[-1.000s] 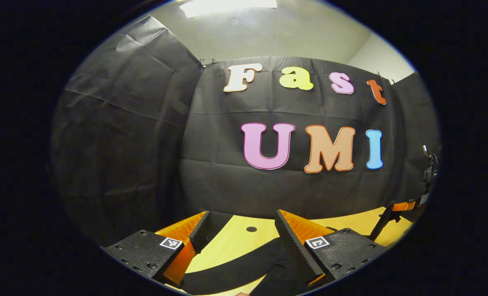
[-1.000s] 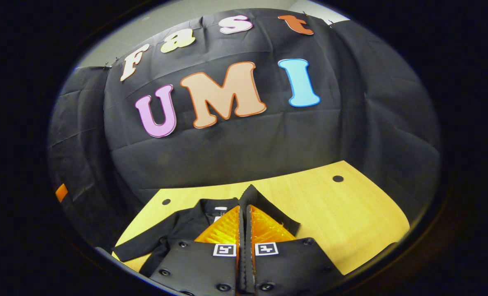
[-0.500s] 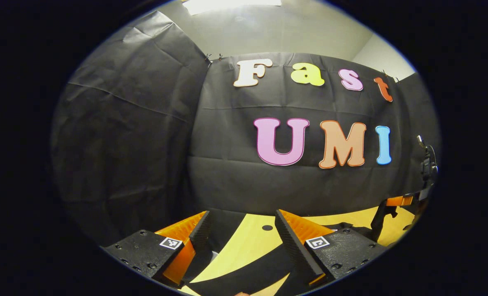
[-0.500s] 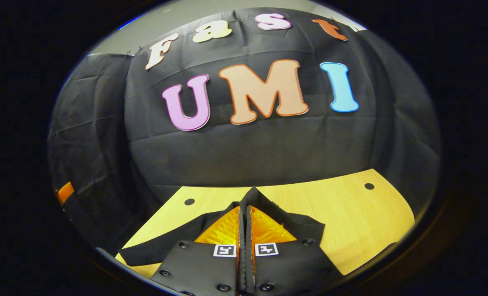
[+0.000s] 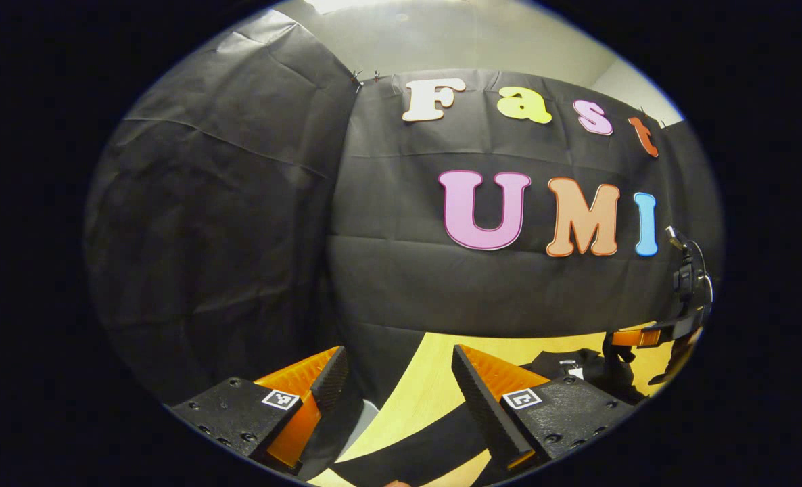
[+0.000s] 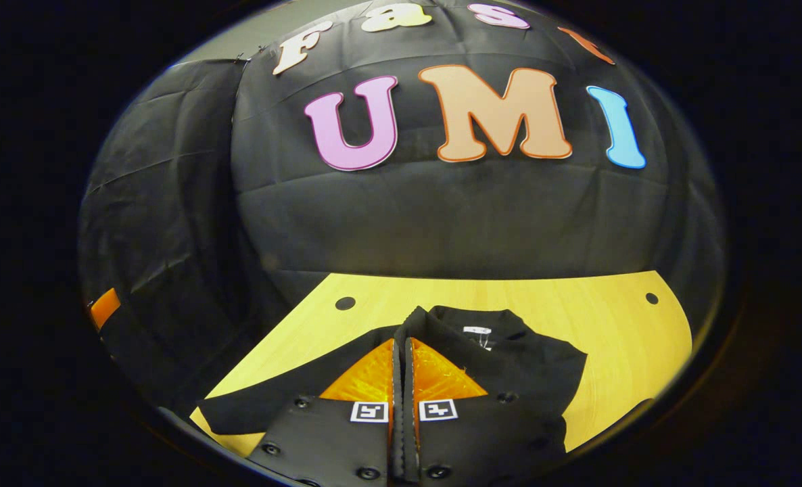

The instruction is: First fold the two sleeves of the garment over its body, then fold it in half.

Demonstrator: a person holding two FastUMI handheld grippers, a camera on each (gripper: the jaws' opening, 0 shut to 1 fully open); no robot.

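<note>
the black garment (image 6: 509, 358) lies on the yellow bench (image 6: 617, 325), in the lower middle of the right gripper view. the right gripper (image 6: 402, 368) has its jaws pressed together on a fold of cloth, probably a sleeve (image 6: 420, 323), raised over the body. the left gripper (image 5: 394, 379) has its jaws wide apart and holds nothing; the other sleeve (image 5: 414, 443) lies under it at the bottom of the frame. to do this step well, carry the cloth low across the body, lay it flat, then let go.
</note>
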